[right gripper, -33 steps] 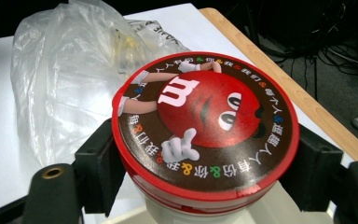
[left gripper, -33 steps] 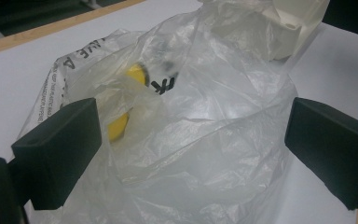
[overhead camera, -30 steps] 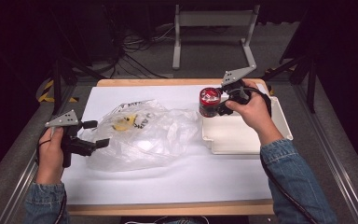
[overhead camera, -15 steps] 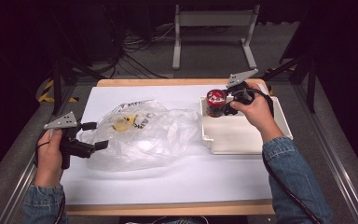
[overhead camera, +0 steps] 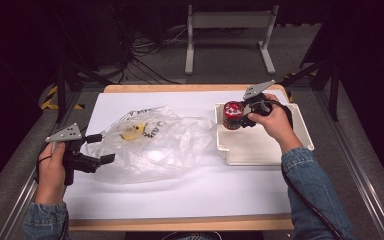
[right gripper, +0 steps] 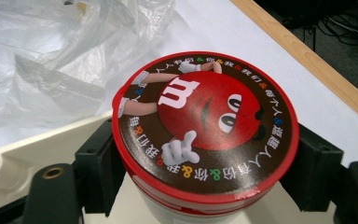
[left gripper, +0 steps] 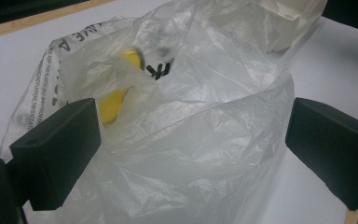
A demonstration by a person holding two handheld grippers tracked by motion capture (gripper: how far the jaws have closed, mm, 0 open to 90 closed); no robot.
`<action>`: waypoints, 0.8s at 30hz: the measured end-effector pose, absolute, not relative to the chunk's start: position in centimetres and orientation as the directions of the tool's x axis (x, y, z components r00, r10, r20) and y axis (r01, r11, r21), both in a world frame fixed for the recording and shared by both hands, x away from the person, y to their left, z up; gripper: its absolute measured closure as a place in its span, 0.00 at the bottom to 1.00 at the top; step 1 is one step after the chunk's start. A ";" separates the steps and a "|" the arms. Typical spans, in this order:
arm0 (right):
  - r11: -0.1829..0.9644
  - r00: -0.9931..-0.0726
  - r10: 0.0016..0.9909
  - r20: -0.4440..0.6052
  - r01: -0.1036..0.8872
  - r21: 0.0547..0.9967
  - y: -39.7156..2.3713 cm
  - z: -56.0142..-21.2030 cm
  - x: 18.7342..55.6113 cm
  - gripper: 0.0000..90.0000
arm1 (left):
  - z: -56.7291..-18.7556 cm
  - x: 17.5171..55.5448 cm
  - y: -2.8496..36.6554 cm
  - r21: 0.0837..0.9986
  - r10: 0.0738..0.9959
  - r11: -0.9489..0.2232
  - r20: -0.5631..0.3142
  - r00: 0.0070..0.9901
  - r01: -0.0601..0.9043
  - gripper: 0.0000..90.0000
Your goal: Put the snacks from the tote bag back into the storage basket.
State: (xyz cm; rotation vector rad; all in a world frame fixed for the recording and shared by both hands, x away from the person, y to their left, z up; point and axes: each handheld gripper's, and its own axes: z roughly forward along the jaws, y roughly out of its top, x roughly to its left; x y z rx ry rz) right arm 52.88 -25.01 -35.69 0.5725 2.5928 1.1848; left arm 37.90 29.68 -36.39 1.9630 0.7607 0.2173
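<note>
A round red-lidded candy tub [overhead camera: 232,115] [right gripper: 205,126] with a red cartoon character on top is held in my right gripper [overhead camera: 240,116], whose jaws are shut on its sides. It hangs over the far left corner of a white tray [overhead camera: 260,150]. A crumpled clear plastic bag [overhead camera: 152,142] [left gripper: 191,121] lies mid-table with a yellow object [overhead camera: 130,132] [left gripper: 114,95] inside it. My left gripper [overhead camera: 100,149] [left gripper: 191,154] stands open at the bag's left end, and bag film bulges between its jaws.
A white sheet [overhead camera: 190,190] covers the wooden table [overhead camera: 180,222]. The bag's right end reaches the tray's left wall. A white metal stand [overhead camera: 230,30] and cables sit on the floor beyond the table.
My right gripper has carried the tub rightward and down, from the tray's left rim to over its far left corner. The left gripper has stayed almost still.
</note>
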 end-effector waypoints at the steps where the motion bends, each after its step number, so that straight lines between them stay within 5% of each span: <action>1: 0.599 -0.898 0.438 -0.049 0.251 0.761 -25.0 -35.9 53.0 0.28 | -36.3 37.8 29.6 0.848 0.594 -0.322 -0.165 0.787 0.420 0.04; 24: 0.618 -0.916 0.402 -0.017 0.258 0.743 -24.2 -39.5 53.8 0.28 | -36.5 36.7 29.9 0.842 0.601 -0.323 -0.170 0.781 0.432 0.04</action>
